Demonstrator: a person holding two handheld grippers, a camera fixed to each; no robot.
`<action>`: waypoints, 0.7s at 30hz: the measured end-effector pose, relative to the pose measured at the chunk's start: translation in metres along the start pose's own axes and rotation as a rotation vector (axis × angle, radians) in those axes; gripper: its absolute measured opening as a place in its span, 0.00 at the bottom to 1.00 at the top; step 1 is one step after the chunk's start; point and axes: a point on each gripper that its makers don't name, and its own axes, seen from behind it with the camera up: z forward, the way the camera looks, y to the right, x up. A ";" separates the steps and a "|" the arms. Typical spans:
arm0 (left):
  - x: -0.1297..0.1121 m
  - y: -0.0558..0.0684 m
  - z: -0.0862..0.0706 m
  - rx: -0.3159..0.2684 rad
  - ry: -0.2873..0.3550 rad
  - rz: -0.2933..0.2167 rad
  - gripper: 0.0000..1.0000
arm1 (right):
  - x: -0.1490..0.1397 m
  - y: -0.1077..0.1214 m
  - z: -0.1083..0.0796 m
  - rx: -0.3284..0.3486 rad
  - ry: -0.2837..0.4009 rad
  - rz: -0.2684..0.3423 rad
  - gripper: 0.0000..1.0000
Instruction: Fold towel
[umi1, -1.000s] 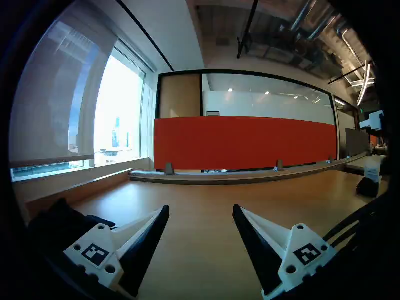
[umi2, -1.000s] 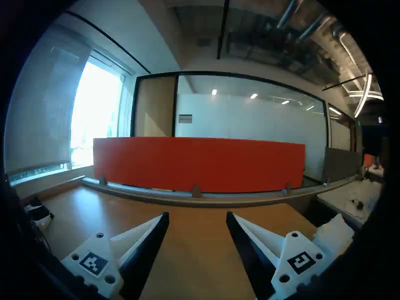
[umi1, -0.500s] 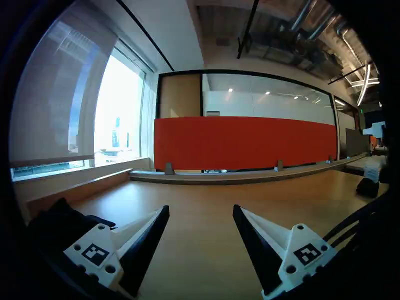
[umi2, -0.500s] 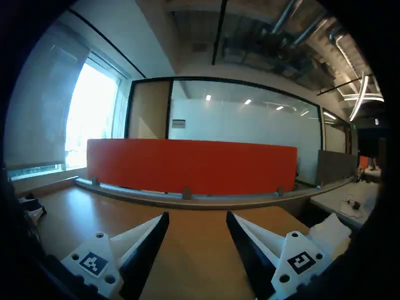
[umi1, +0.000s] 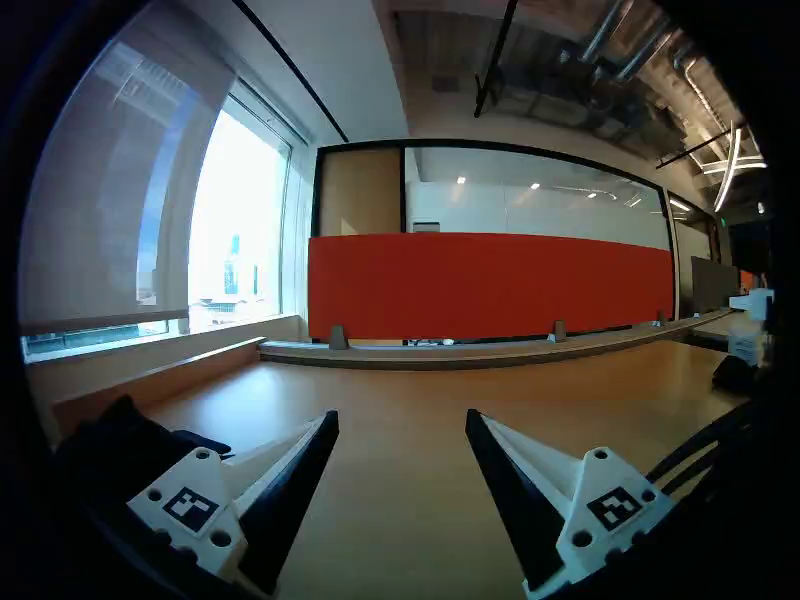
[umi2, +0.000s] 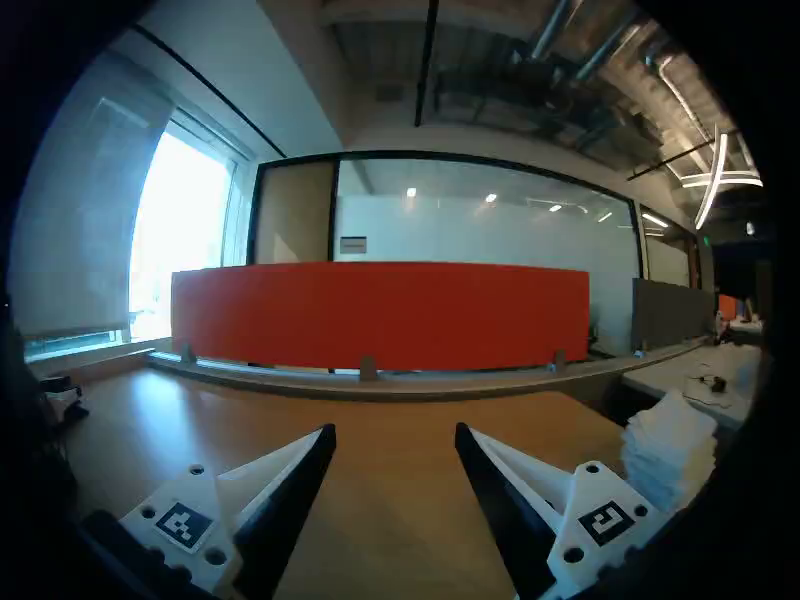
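Looking past the left gripper (umi1: 400, 415) (spread, empty) we see a black thing (umi1: 120, 445); past the right gripper (umi2: 394, 430), likewise spread and empty, a white stack (umi2: 668, 450).

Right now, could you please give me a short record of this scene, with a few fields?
surface: wooden table
left gripper: open, holding nothing, low over the table
right gripper: open, holding nothing, low over the table
towels: white stack, probably folded towels, to the right of the right gripper's fingers, not gripped
backdrop: orange divider along the table's far edge; window on the left
task state: no towel spread out or gripped yet
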 end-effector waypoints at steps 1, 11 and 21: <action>0.000 0.000 0.000 0.000 0.000 0.000 0.94 | -0.004 0.001 0.000 -0.001 -0.002 0.006 0.93; 0.000 0.000 0.000 0.000 0.000 0.000 0.94 | -0.036 0.018 -0.008 -0.022 -0.009 0.061 0.94; 0.000 0.001 0.000 0.000 0.000 0.000 0.94 | -0.048 0.021 -0.011 -0.010 0.003 0.097 0.94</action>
